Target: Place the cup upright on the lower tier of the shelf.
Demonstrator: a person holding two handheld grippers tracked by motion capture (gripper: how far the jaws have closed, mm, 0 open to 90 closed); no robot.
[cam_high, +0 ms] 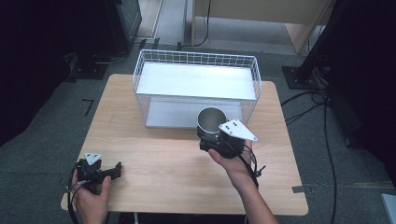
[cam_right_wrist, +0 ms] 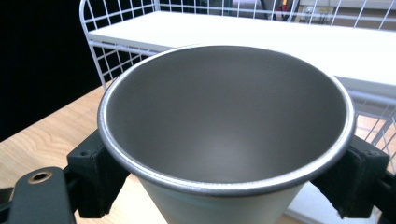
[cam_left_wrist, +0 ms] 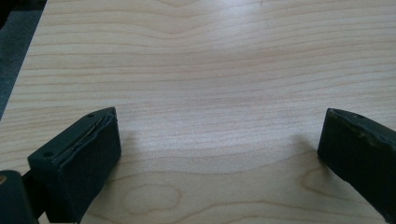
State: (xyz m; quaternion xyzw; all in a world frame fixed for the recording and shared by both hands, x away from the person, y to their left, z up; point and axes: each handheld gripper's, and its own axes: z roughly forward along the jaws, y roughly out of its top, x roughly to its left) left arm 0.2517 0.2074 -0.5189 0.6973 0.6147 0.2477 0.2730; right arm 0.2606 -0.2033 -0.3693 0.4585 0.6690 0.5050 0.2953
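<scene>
Right tongs (cam_high: 214, 136): you had them clamped on the metal cup (cam_high: 210, 121), one black jaw pressed against each side of the wall just under the rim, as the right gripper view made plain.
Left tongs (cam_high: 117, 169): you held these low near the front left corner of the table (cam_high: 154, 163), jaws standing wide apart with nothing but bare wood between them.
Cup position: it was upright and empty in your grip, mouth up, just in front of the lower level of the wire rack (cam_high: 196, 84).
Cup weight: it looked like thin steel, so you could judge it light and easy to lift with one hand.
Cup stiffness: the rolled rim (cam_right_wrist: 224, 184) probably kept the mouth stiff, while the wall further down may have flexed under a hard squeeze.
Cup surface: the brushed metal seemed smooth, and the sides tapered downward, so it could have slipped in the pads if you relaxed.
Best hold: just beneath the rim, where you already had it, since the lip could catch on the pads.
Rack beyond: two white shelves (cam_high: 196, 79) stood empty behind the cup.
</scene>
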